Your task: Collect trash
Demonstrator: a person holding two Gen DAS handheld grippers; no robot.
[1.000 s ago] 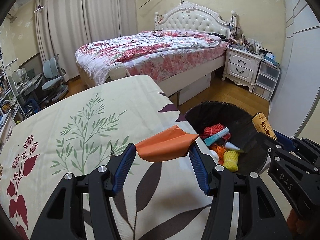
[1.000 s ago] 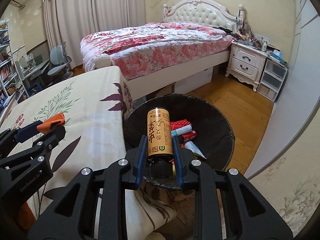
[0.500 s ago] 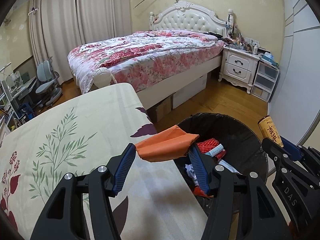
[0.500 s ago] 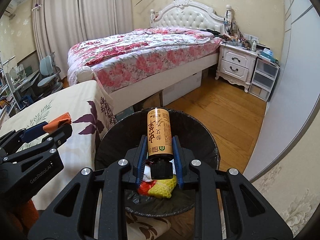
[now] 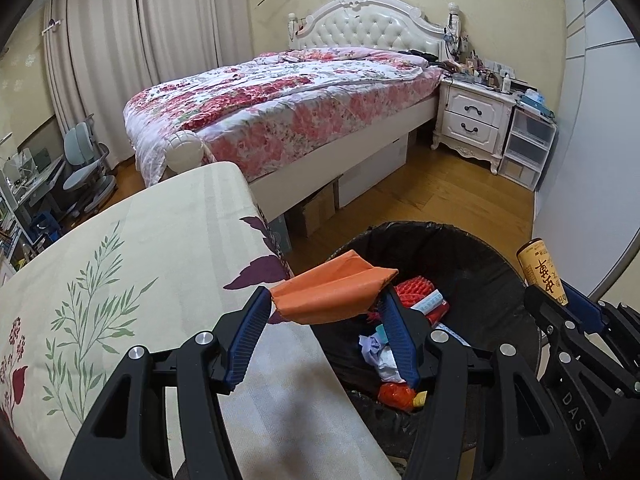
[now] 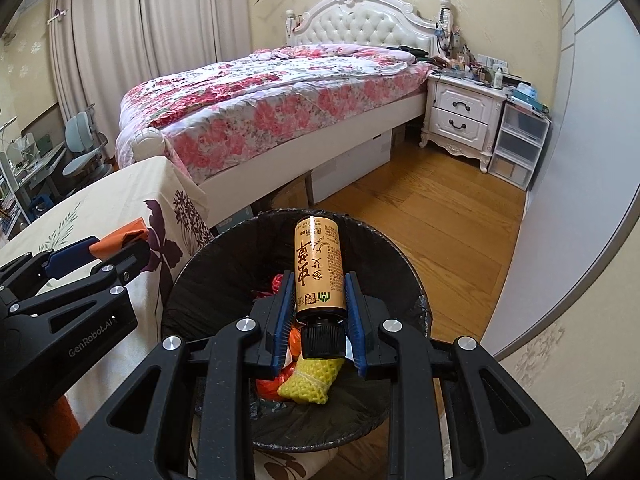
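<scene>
Two handheld grippers hang over a round trash bin (image 6: 416, 304) lined with a black bag, each one clamped on a piece of trash.

From its own camera, the left gripper (image 5: 324, 308) has its blue-padded fingers spread partway and pressed against the two ends of a folded orange piece (image 5: 332, 292), which looks like paper or thin card, though the material cannot be told for certain. It is flat and creased, with a raised fold running to a point at the far end and a rough near edge. It sits above the near left rim of the bin, right beside the edge of a table (image 5: 132, 264) covered in a cream cloth printed with green leaves and purple petals.

Seen in the right wrist view, the right gripper (image 6: 320, 300) has its fingers drawn narrow around a small tan bottle (image 6: 318, 268). The bottle is a cylinder with a black screw cap pointing back toward the camera, dark red calligraphy down its label and a small green mark near the cap end. It is held above the open bin, over the middle.

Inside the bin lie a yellow foam net (image 6: 310, 376), red and orange wrappers and crumpled white paper.
</scene>
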